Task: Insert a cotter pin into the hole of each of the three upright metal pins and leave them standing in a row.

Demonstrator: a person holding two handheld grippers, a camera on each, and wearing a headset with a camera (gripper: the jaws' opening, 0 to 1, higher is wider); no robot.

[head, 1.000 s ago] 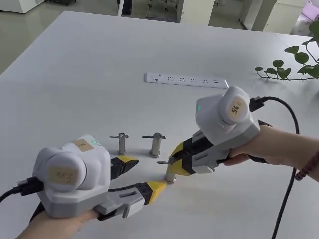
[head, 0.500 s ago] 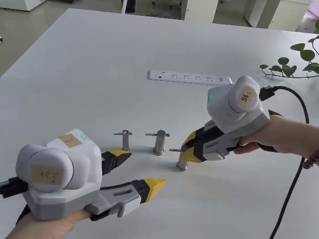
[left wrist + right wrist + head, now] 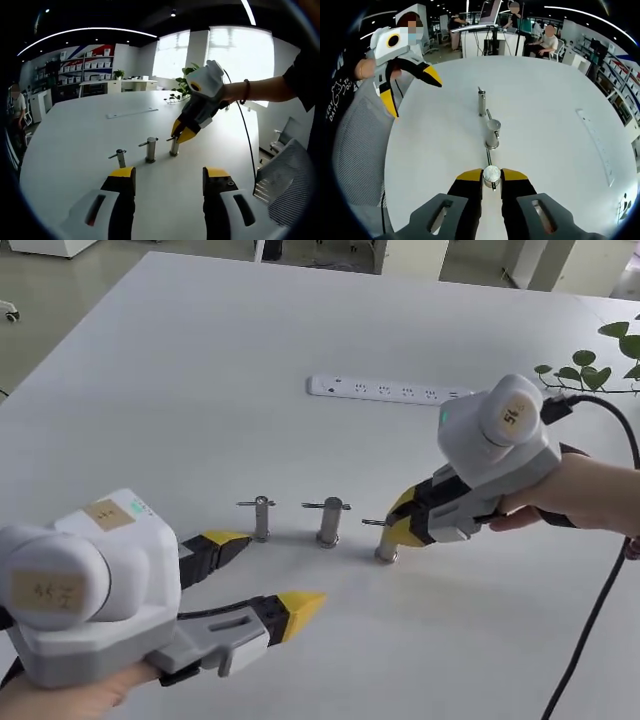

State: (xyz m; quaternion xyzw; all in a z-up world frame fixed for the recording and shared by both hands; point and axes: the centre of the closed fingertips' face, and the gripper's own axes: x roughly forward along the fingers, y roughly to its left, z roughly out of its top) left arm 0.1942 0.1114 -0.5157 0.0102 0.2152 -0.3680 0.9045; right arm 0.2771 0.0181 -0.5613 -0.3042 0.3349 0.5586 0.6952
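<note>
Yellow tips of right hand-held gripper [image 3: 492, 175] closed on head of third metal pin [image 3: 386, 550], last in the row.
Jaws press either side of the pin head, as far as the right gripper view shows. Pin upright on counter [image 3: 200, 390]; a cotter pin [image 3: 371, 523] runs crosswise through its top. Middle metal pin [image 3: 329, 524] just beside it, far metal pin [image 3: 262, 520] next along, both upright, each with a cotter pin through. Left hand-held gripper [image 3: 170, 176] open, holding nothing, hanging short of the row. Power strip [image 3: 385, 391] well behind. Judgement: all three look pinned and in line; what is left is to release and draw clear without tipping the third.
</note>
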